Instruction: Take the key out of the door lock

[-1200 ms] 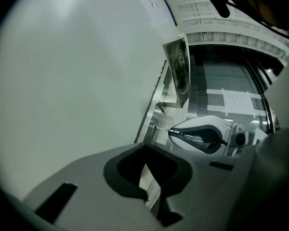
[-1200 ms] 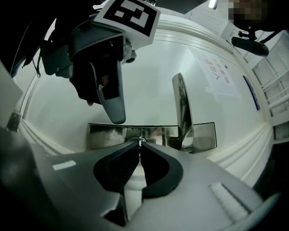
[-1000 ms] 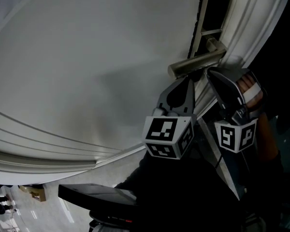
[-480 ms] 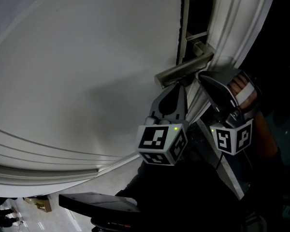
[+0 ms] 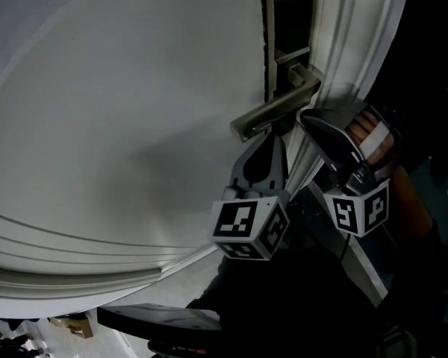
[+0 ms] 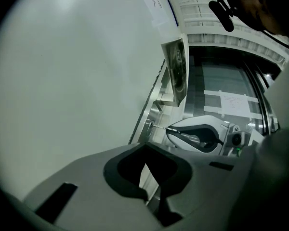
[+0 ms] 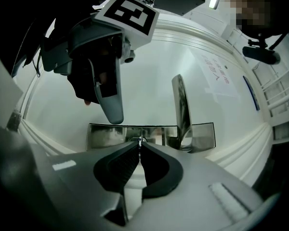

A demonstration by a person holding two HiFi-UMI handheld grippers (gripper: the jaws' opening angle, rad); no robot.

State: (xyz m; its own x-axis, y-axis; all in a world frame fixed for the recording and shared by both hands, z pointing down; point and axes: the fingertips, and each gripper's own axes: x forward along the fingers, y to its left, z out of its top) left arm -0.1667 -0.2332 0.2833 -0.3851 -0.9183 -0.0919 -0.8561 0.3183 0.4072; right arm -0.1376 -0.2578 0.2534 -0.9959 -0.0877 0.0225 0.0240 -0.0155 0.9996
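A thin metal key (image 7: 140, 140) sticks out of the lock cylinder (image 6: 148, 124) in the steel lock plate (image 7: 106, 135), below the lever handle (image 5: 272, 110) of the white door (image 5: 134, 110). My right gripper (image 7: 140, 143) is shut on the key's outer end; in the left gripper view the right gripper (image 6: 170, 128) pinches the key (image 6: 159, 125) just off the plate. My left gripper (image 5: 273, 136) hangs shut and empty under the handle, beside the right one (image 5: 306, 118). The head view hides the key.
The moulded door frame (image 5: 358, 58) runs along the right of the lock plate (image 5: 287, 21). A hand (image 5: 373, 136) holds the right gripper. A paper notice (image 7: 216, 76) is stuck on the door higher up. Glass panels and a corridor (image 6: 221, 90) lie past the door's edge.
The head view has drifted, so the handle and lock plate sit lower and further left in frame. Both grippers keep their places under the handle, the right one still at the lock.
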